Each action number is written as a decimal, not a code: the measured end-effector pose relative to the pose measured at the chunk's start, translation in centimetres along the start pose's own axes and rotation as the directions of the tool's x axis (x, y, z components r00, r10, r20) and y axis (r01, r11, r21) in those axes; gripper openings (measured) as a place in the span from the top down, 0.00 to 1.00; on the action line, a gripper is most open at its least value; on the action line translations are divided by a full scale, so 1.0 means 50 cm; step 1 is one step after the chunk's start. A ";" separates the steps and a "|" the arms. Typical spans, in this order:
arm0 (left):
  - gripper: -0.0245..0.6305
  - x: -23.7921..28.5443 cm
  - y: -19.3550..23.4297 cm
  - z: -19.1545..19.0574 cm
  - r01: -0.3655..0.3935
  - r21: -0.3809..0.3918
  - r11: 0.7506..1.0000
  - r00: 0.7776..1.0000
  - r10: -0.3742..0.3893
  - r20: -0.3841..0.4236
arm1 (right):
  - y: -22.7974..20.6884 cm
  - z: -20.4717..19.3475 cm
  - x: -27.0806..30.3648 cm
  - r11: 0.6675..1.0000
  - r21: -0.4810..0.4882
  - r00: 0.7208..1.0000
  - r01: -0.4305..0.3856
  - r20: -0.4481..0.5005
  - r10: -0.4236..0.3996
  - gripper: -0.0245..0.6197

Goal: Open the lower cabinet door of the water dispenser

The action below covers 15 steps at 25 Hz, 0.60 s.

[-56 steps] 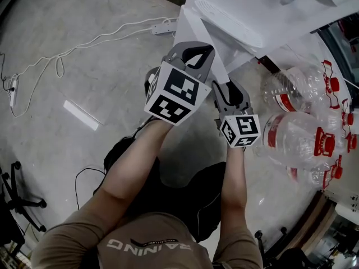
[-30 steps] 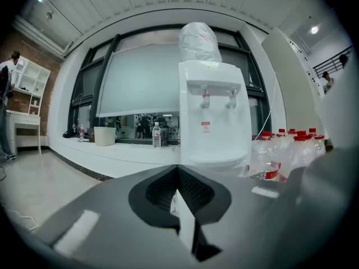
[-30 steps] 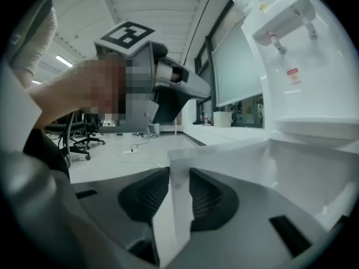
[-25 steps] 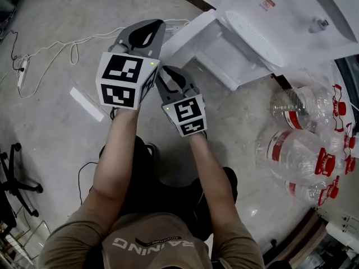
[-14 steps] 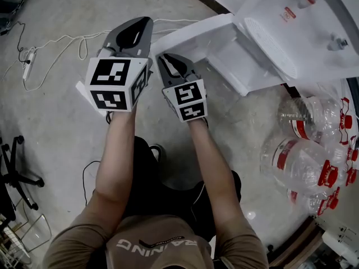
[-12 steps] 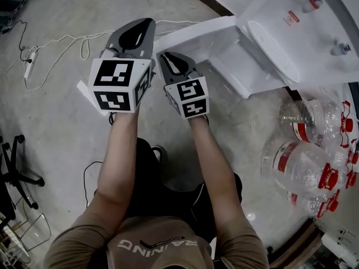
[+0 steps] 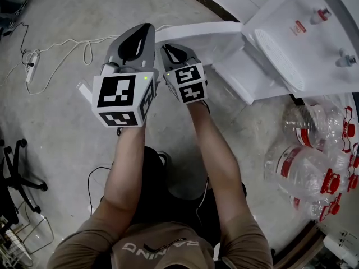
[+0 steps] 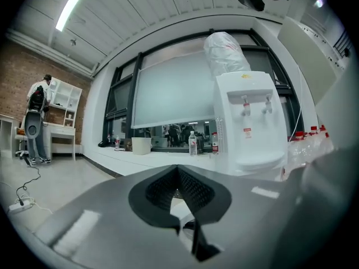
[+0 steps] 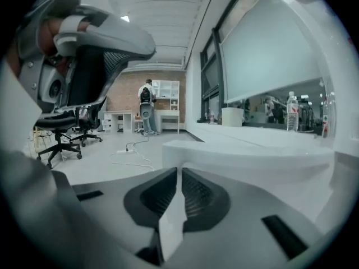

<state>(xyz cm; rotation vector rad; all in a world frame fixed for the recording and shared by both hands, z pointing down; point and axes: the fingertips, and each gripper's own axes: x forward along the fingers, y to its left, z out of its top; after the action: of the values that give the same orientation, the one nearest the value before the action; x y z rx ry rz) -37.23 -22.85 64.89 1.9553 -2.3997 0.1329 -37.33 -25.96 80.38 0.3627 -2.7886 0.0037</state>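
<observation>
Lower cabinet door (image 7: 196, 38): white, swung out wide from the water dispenser (image 7: 303, 32).
Change from a second ago: both claws now close to the door's free end.
Head view only: clear bottles (image 7: 305, 161) on the floor.
Left gripper view only: the dispenser's taps, seen front-on.
Right claw (image 7: 171, 50): at the door's end, contact unclear. Its jaws have just been closing to a slit and grip nothing.
Left claw (image 7: 147, 28): closed, empty, just beside the right one.
</observation>
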 end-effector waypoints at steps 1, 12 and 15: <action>0.96 -0.002 0.007 0.000 -0.009 -0.001 1.000 1.000 0.009 0.002 | -0.006 -0.002 0.008 1.000 0.015 1.000 -0.002 0.001 0.002 0.91; 0.96 -0.011 0.003 0.008 -0.017 -0.020 1.000 1.000 0.018 0.023 | -0.080 0.010 0.092 0.997 0.028 0.996 0.066 -0.062 -0.064 0.92; 0.96 -0.012 -0.010 0.009 0.001 -0.011 1.000 1.000 -0.001 0.016 | -0.107 0.014 0.075 0.992 0.094 0.996 0.082 -0.037 -0.079 0.93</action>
<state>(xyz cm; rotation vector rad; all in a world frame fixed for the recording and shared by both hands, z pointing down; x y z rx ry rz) -36.62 -22.42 64.41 1.9603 -2.4044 0.1043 -39.67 -32.11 80.69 0.4944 -2.7453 0.1238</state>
